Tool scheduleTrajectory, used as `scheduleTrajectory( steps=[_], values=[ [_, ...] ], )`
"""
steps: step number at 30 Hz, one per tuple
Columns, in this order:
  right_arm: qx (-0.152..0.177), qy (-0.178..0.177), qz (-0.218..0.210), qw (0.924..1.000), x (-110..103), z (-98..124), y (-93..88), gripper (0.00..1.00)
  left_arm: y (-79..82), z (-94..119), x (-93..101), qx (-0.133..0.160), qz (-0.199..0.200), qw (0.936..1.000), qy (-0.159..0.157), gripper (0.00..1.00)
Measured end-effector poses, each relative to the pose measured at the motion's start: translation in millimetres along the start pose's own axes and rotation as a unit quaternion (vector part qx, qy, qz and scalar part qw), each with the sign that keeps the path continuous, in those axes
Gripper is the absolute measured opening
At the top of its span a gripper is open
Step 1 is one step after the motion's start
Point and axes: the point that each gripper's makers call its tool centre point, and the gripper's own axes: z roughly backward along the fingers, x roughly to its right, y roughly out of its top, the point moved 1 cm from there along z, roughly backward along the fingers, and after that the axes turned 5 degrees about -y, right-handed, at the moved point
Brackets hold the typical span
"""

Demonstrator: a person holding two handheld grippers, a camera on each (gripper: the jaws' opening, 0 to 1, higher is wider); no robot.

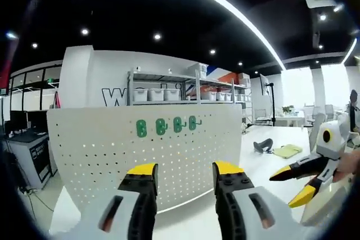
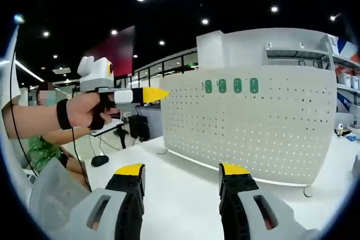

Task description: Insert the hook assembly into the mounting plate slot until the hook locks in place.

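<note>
Hooks (image 1: 167, 126), four green ones, already sit in a row high on the upright pegboard plate (image 1: 101, 150) on the white surface (image 2: 180, 189), while left gripper (image 1: 184, 175) and right gripper (image 2: 181, 175) hover with jaws wide apart and empty, so squaring up before reaching seems wise.

- Open white table (image 2: 185, 186) in front of the pegboard (image 2: 253, 127).
- Four green hooks (image 1: 167, 126) along pegboard's upper holes; holes below bare.
- Left gripper (image 2: 147, 95) near pegboard's edge.
</note>
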Motion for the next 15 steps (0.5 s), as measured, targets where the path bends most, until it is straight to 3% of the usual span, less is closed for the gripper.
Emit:
scheduleTrajectory(
  steps=[5,15],
  values=[
    [-0.007,0.001,0.005,1.0,-8,0,0.2,0.55,-9.7,23,9.8,-0.005,0.015,0.9996,-0.025,0.45],
    [-0.003,-0.02,0.005,0.9998,-15,4,6.0,0.56,-31.8,66,19.2,-0.024,0.033,0.9981,-0.046,0.51]
  ],
)
